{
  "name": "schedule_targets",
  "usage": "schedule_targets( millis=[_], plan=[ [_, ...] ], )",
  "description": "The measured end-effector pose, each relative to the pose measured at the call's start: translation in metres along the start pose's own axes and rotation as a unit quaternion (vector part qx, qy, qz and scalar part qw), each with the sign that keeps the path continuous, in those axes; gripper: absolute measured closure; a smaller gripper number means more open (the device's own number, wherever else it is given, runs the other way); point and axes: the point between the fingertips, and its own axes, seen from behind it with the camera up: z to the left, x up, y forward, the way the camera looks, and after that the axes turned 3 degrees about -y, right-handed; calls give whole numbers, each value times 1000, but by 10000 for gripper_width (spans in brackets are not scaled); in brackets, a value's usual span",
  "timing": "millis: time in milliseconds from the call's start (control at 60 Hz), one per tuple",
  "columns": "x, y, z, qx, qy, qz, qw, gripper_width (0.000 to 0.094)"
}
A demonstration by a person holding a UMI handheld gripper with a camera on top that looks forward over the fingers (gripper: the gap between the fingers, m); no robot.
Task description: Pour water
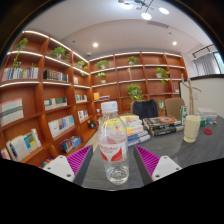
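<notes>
A clear plastic water bottle [113, 140] with a red and white label stands upright on the grey table [185, 148]. It looks almost empty. My gripper [113, 162] is open. The bottle stands between the two fingers, with a gap to the magenta pad on each side, left [78, 160] and right [148, 160]. A tall pale cup [191, 127] stands on the table farther off to the right, beyond the fingers.
Stacks of books [160, 126] lie on the table behind the bottle, and more books [131, 124] lie just past it. Wooden bookshelves [40, 100] line the left and back walls. A dark chair [146, 108] stands at the far side of the table.
</notes>
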Motion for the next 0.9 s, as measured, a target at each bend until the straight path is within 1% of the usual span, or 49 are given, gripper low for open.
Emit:
schedule_targets(
  millis=[67,117,183,200,217,233,250,283,300,333,350,383,400,417,433,467,483,567,667,750,850,900],
  plan=[
    [3,15,2,0,13,1,1000,73],
    [4,23,2,-3,16,4,1000,107],
    [5,31,-3,-14,10,5,1000,200],
    [6,32,-4,-18,5,3,1000,239],
    [8,32,-5,-21,0,2,1000,287],
    [7,34,-6,-23,-6,0,1000,354],
    [6,35,-7,-27,-13,-1,1000,393],
    [4,37,-9,-28,-25,0,999,404],
    [4,37,-9,-27,-29,-1,999,427],
    [3,38,-8,-25,-33,-1,999,434],
    [3,38,-8,-24,-33,-2,999,475],
    [3,38,-8,-23,-33,-4,999,496],
    [4,37,-8,-22,-33,-6,999,537],
    [5,39,-6,-20,-33,-7,999,537],
    [5,38,-6,-18,-31,-10,999,568],
    [5,36,-7,-16,-30,-12,999,568],
    [5,36,-8,-15,-28,-13,999,602],
    [4,37,-9,-6,-40,-17,999,605],
    [3,38,-15,-3,-40,-5,999,604],
    [8,37,-31,-7,3,5,1000,605],
    [24,45,-71,-12,95,-8,995,605],
    [40,46,-88,-13,155,-20,988,605]
  ],
)
